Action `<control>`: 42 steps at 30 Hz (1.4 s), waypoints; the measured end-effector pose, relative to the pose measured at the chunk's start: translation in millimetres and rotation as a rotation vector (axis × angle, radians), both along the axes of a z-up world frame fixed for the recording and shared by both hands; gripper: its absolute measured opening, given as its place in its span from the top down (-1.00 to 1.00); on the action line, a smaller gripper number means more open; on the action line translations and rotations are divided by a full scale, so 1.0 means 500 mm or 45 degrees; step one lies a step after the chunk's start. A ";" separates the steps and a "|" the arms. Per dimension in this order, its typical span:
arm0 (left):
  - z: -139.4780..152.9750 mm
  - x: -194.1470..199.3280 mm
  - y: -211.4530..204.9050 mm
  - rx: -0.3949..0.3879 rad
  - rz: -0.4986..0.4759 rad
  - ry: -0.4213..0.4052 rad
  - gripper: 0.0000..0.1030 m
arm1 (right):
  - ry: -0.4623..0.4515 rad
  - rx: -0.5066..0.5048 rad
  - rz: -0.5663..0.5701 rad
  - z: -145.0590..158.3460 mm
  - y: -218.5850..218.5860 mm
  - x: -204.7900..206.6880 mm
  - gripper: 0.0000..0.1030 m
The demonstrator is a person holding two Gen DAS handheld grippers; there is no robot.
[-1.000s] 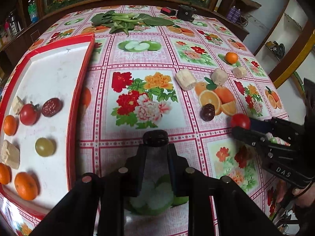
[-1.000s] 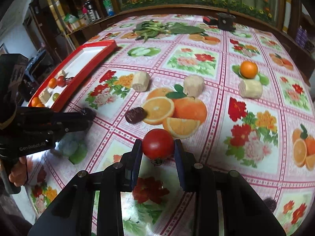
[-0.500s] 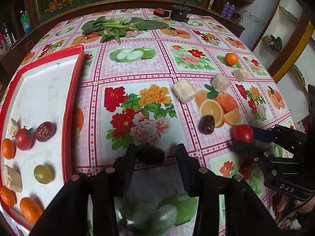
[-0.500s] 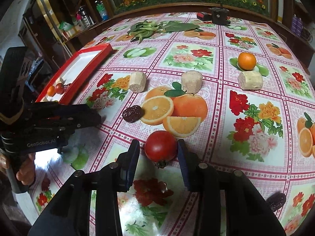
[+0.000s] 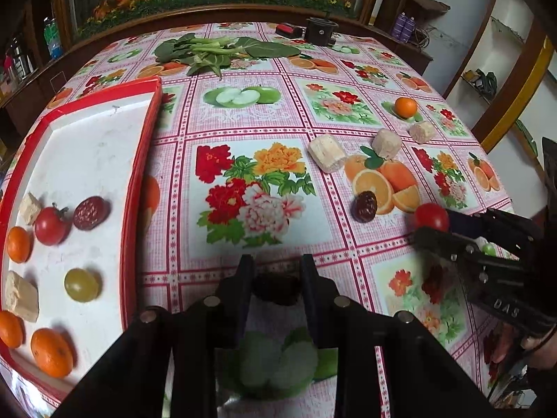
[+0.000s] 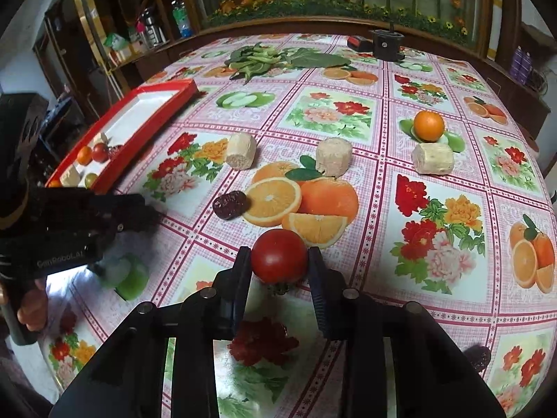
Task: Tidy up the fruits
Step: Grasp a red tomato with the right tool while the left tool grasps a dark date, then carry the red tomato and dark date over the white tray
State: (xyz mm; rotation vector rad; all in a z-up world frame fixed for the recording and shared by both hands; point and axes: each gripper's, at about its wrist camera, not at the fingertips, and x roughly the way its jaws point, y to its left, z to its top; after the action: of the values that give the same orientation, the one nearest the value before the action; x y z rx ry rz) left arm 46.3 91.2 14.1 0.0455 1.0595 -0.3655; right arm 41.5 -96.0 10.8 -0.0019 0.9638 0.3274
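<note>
Fruits lie scattered across our floral tabletop [image 5: 261, 118], several already inside the red-rimmed tray [image 5: 139, 181] at its left edge. Our right tongs [image 6: 279, 261] are clamped on a red tomato [image 6: 279, 259]. Our left tongs [image 5: 275, 278] bracket a dark date [image 5: 276, 287] (whether they actually pinch it, we cannot tell).

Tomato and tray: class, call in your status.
Right gripper shut on tomato. Left gripper around dark date, grip unclear. Red tray left, path clear.
</note>
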 end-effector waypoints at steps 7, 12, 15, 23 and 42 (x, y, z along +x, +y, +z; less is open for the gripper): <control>0.009 -0.017 0.014 -0.064 0.002 0.020 0.42 | 0.008 0.012 -0.004 0.006 0.005 -0.003 0.39; 0.025 -0.031 0.021 -0.086 -0.019 0.001 0.42 | 0.006 0.010 -0.003 0.013 0.021 -0.007 0.39; 0.036 -0.032 0.034 -0.099 -0.014 -0.011 0.42 | 0.002 0.021 0.007 0.024 0.038 -0.003 0.39; 0.069 -0.015 0.114 -0.122 0.056 -0.037 0.43 | -0.028 0.022 0.087 0.053 0.128 0.022 0.39; 0.095 0.141 0.370 -0.025 0.306 -0.079 0.42 | -0.072 0.058 0.283 0.091 0.413 0.169 0.40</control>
State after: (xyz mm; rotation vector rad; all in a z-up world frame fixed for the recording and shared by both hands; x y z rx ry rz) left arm 116.9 276.4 61.5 -0.0874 0.9876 -0.1563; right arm 126.2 110.2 56.2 -0.0764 0.9014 0.5512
